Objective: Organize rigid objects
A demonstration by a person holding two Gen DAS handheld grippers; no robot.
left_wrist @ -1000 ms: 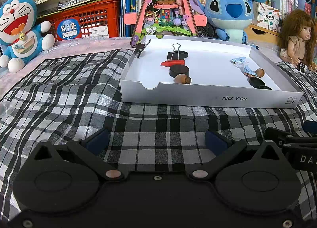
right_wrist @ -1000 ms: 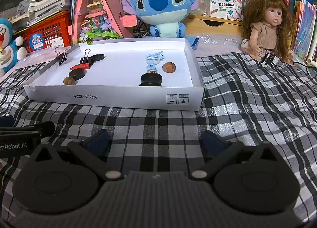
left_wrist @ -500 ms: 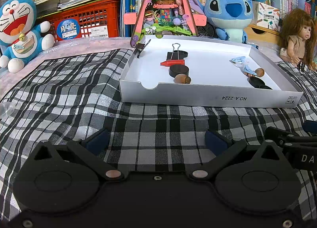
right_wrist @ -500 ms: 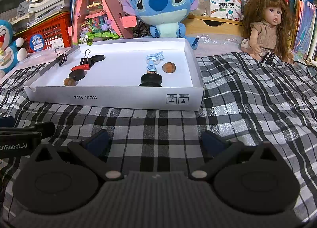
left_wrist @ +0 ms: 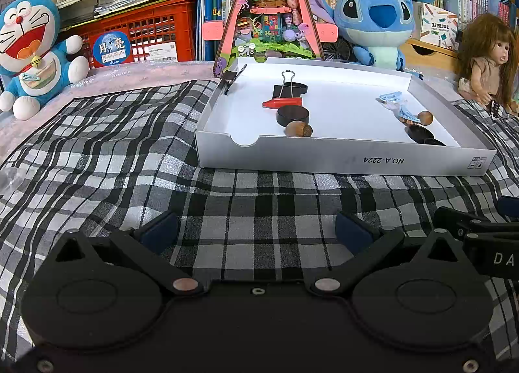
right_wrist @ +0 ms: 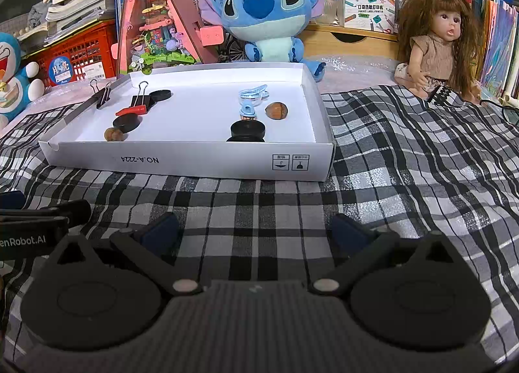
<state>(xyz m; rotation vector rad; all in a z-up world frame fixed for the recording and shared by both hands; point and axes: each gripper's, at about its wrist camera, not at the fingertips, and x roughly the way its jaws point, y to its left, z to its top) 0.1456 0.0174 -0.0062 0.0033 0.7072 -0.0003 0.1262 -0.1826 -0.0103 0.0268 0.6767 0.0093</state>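
A white box lid tray (left_wrist: 343, 164) (right_wrist: 194, 162) lies on the plaid cloth. In it are black binder clips (left_wrist: 287, 89) (right_wrist: 141, 100), a red piece (left_wrist: 281, 102) (right_wrist: 131, 110), black discs (left_wrist: 292, 114) (right_wrist: 248, 129), brown nuts (left_wrist: 298, 129) (right_wrist: 276, 110) and blue clips (left_wrist: 391, 97) (right_wrist: 253, 93). Another binder clip (left_wrist: 231, 77) (right_wrist: 103, 96) grips the tray's left rim. My left gripper (left_wrist: 256, 230) and right gripper (right_wrist: 254, 230) are both open and empty, low over the cloth in front of the tray.
Behind the tray stand a Stitch plush (right_wrist: 269, 19), a pink triangular toy house (left_wrist: 269, 13), a Doraemon plush (left_wrist: 30, 49), a red crate (left_wrist: 142, 32) and bookshelves. A doll (right_wrist: 438, 45) sits at the right. The right gripper's side shows in the left wrist view (left_wrist: 480, 237).
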